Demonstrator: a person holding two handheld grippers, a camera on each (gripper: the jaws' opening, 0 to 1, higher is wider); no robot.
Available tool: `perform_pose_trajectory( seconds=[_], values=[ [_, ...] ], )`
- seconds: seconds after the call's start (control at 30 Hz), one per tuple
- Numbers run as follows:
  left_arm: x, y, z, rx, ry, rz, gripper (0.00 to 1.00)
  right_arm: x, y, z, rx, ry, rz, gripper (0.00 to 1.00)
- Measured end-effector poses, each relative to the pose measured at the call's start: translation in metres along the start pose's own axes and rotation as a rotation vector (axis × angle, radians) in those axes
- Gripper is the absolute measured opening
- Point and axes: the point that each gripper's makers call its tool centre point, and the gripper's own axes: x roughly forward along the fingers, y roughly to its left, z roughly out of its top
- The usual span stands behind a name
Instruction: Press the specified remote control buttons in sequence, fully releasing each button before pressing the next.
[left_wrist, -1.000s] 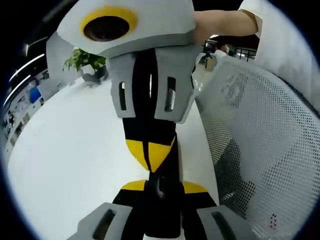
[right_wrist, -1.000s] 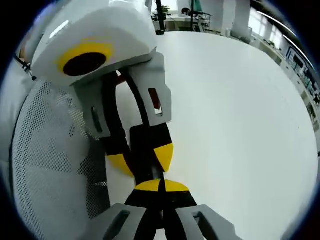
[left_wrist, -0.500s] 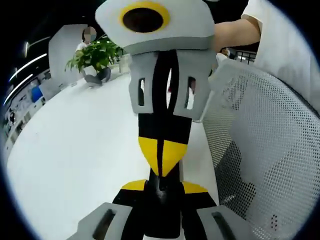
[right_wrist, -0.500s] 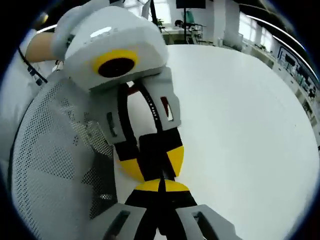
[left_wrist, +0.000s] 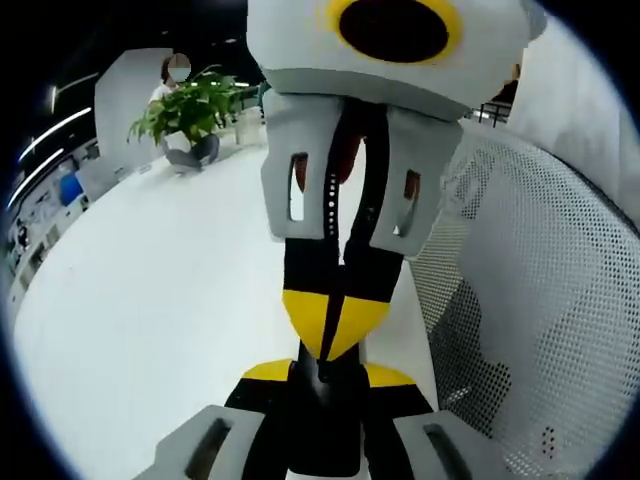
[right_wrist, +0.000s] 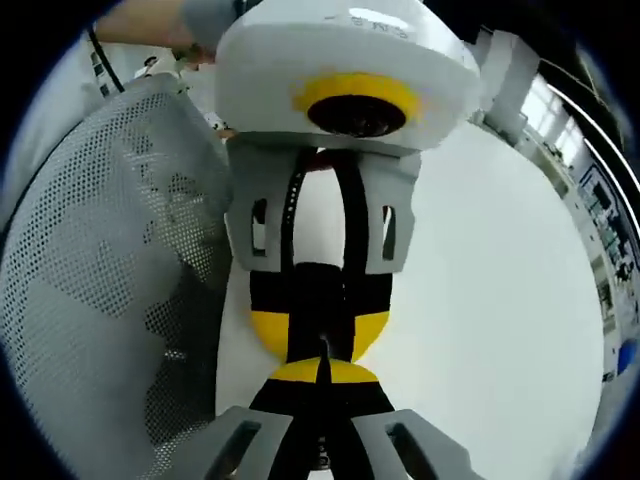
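At the bottom of the left gripper view, the left gripper (left_wrist: 318, 375) is closed on nothing. The right gripper (left_wrist: 335, 335) meets it tip to tip, closed too. I see no remote on the white table (left_wrist: 140, 330). A mesh chair (left_wrist: 540, 320) fills the right. A good start is probably to part the grippers and find the remote.
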Motion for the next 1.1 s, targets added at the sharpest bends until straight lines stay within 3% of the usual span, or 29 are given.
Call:
perform_pose_trajectory(
  seconds=[0.17, 0.27, 0.8, 0.97, 1.03, 1.1],
  values=[
    [-0.0001, -0.0002, 0.0001, -0.006, -0.007, 0.006, 0.23, 0.0018, -0.0018, -0.0009, -0.019, 0.008, -0.033, 0.0],
    [-0.0001, 0.0, 0.0, -0.009, -0.007, 0.006, 0.23, 0.0009, -0.0018, -0.0005, 0.091, -0.034, 0.01, 0.0],
    [0.0, 0.0002, 0.0003, -0.015, -0.006, 0.003, 0.23, 0.0045, -0.0006, 0.0018, -0.097, 0.001, 0.013, 0.0],
    [0.0006, 0.0, 0.0002, -0.004, 0.008, 0.004, 0.23, 0.0042, -0.0011, 0.0018, -0.057, 0.005, -0.032, 0.0],
    [0.0006, 0.0001, 0.0, -0.004, 0.008, 0.004, 0.23, 0.0038, -0.0017, 0.0021, 0.009, -0.019, -0.042, 0.0],
    [0.0004, 0.0001, -0.0002, -0.005, 0.004, 0.004, 0.23, 0.0024, -0.0027, 0.0018, 0.015, -0.036, -0.031, 0.0]
  ],
)
